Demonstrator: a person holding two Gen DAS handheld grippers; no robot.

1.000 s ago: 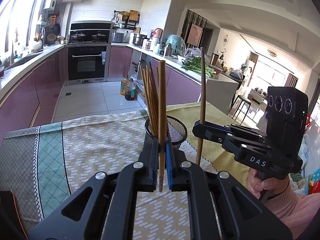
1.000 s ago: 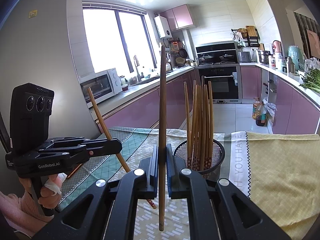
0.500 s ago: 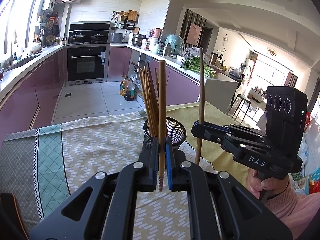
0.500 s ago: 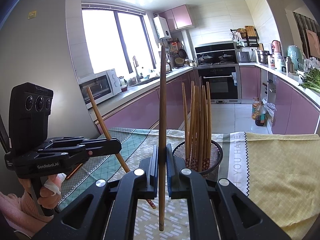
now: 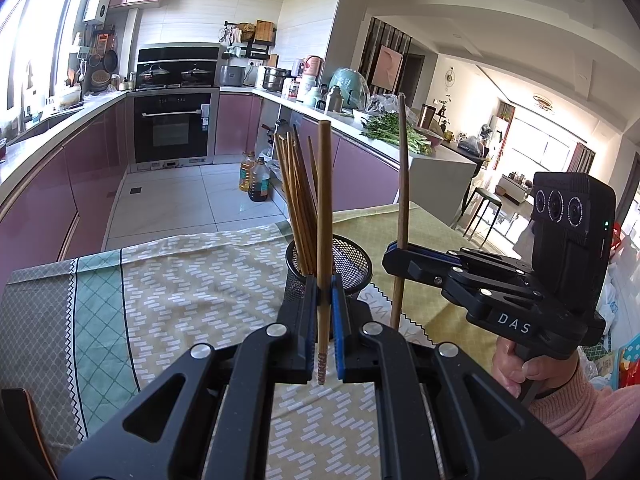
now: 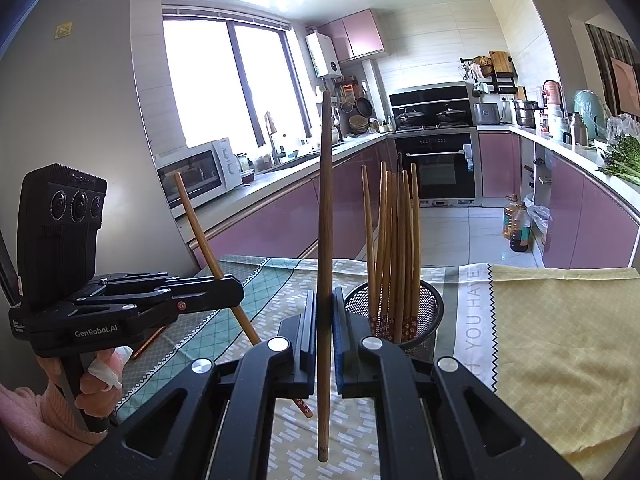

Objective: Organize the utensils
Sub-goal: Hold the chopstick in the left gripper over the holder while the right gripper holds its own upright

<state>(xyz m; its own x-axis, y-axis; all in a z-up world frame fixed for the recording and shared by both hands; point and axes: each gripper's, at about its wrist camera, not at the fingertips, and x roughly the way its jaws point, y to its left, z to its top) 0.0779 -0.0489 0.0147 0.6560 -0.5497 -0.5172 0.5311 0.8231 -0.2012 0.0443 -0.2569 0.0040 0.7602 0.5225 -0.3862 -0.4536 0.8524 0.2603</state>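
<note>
- In the left wrist view, the chopstick (image 5: 403,200) clamped in the right tool (image 5: 394,258) stands a shade further left than a second ago.
- In the right wrist view, the mesh holder (image 6: 426,320) and its bundle of chopsticks (image 6: 400,240) sit very slightly further left.

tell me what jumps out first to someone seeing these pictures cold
Each gripper is shut on a single wooden chopstick held nearly upright: the left gripper on the left chopstick, the right gripper on the right chopstick. Just beyond them a black mesh holder stands on the patterned tablecloth, with a bundle of chopsticks standing in it. Pink kitchen cabinets fill the background.
</note>
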